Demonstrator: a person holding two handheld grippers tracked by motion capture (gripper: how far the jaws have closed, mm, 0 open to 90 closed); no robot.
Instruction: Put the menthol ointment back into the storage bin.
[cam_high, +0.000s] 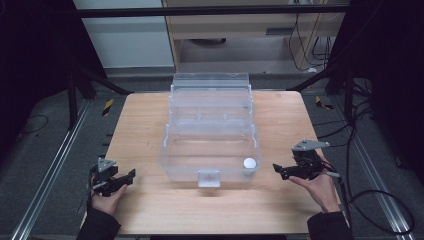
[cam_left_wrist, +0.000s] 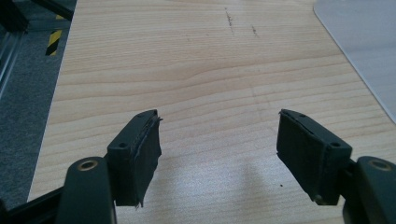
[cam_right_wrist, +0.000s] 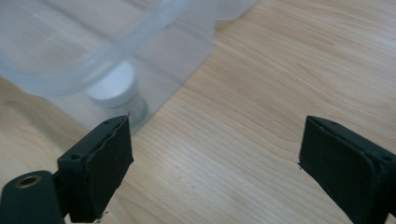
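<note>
A clear plastic box (cam_high: 167, 150) with stepped tiers stands in the middle of the wooden table (cam_high: 140, 125). A small white-capped jar (cam_high: 249, 163) sits inside its front right corner. My right gripper (cam_high: 278, 170) hovers just right of that corner, pointing left at it, open with nothing between the jaws. The right gripper view shows the open right gripper (cam_right_wrist: 215, 149) over bare wood, with the jar (cam_right_wrist: 112, 86) behind the box's wall (cam_right_wrist: 56, 51). My left gripper (cam_high: 129, 176) rests near the front left of the table, open and empty. In its own view the left gripper (cam_left_wrist: 219, 140) stands wide over bare wood.
The box's corner (cam_left_wrist: 369, 42) lies off to the right in the left gripper view. A small latch tab (cam_high: 208, 178) sticks out at the box's front. Black frame legs, cables and yellow-black floor tape (cam_high: 107, 106) surround the table.
</note>
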